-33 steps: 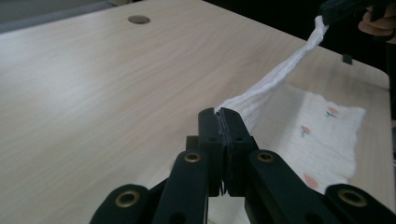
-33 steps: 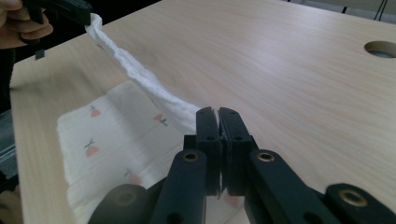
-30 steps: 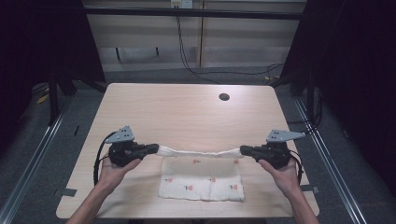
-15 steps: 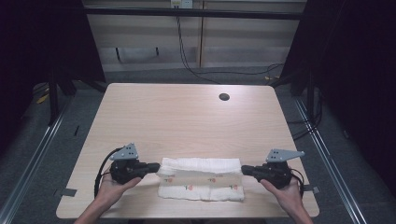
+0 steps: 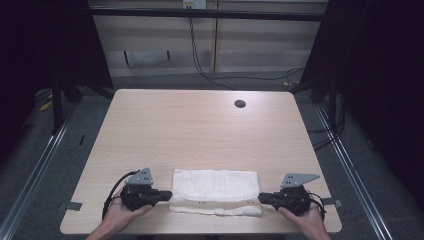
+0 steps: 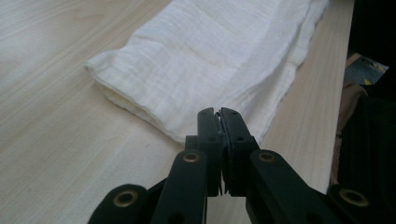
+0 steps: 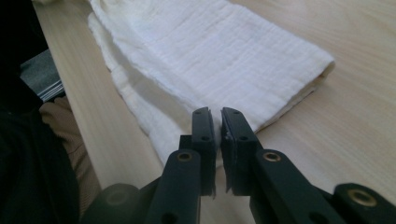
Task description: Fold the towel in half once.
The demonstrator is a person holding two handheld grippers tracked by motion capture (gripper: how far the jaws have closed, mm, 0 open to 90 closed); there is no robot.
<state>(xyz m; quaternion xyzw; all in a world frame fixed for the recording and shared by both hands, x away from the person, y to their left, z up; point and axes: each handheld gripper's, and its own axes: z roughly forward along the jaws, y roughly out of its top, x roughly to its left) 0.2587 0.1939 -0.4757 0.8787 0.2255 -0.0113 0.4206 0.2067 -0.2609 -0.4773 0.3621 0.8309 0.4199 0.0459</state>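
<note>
- The white cloth [image 5: 216, 191] lies folded on the worktop [image 5: 200, 135], close to the edge nearest you and about midway between your 2 hands.
- It is folded over on itself: the upper layer sits a little farther from you, and a strip of the lower layer shows along the near side.
- Your left gripper [image 5: 167, 194] lies low over the worktop at the cloth's left end, pointing inward along its length.
- In the left gripper view, its jaws are closed together with only a hairline between the pads, right at the cloth's edge [image 6: 205, 56]; you cannot tell whether a thin bit of fabric is caught between them.
- Your right gripper [image 5: 261, 198] sits at the cloth's right end, also low and pointing inward, mirroring the left.
- Its jaws have just been opening: in the right gripper view a narrow gap shows between the 2 pads, and the cloth [image 7: 210, 51] lies just past the tips, not pressed between them.
- Your left hand [image 5: 124, 212] and right hand [image 5: 305, 220] grip the gripper bodies from the near edge of the worktop.
- A small dark round hole [image 5: 240, 104] sits on the far part of the worktop, well apart from the cloth.
</note>
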